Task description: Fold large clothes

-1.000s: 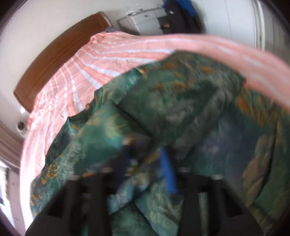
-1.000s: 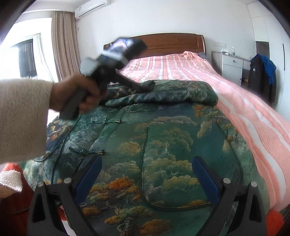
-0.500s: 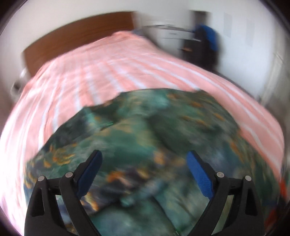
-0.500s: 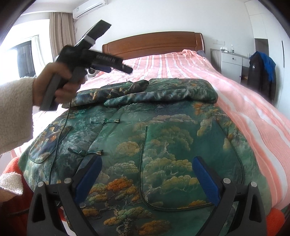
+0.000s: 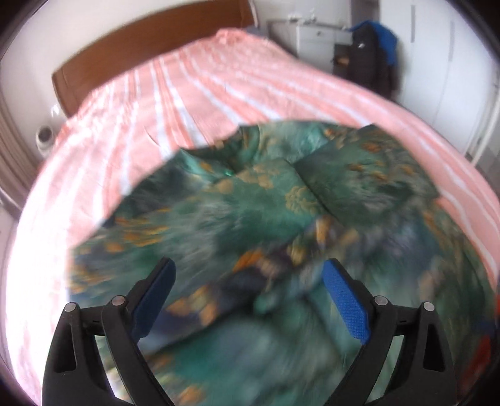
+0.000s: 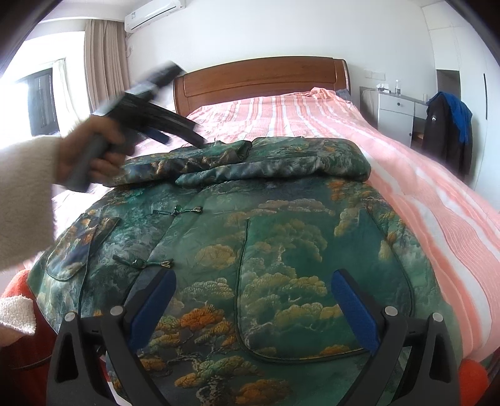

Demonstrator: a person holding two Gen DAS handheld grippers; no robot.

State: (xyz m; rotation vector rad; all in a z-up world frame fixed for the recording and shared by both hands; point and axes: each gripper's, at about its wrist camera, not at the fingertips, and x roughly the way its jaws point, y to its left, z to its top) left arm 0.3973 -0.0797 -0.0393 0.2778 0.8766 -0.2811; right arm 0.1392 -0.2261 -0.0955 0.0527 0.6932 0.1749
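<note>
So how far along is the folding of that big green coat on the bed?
Partly done. The green coat lies spread flat on the striped bedspread, and its sleeves are already folded across the top. Nothing is in hand now: the left gripper has just been opening, with nothing between its pads, and the right gripper hovers open over the hem. Folding the body looks left.

Home bedroom: bed (image 6: 328, 125) with wooden headboard (image 6: 259, 81), curtains (image 6: 106, 62), wall air conditioner (image 6: 153, 14), probably dresser (image 6: 397, 112).
</note>
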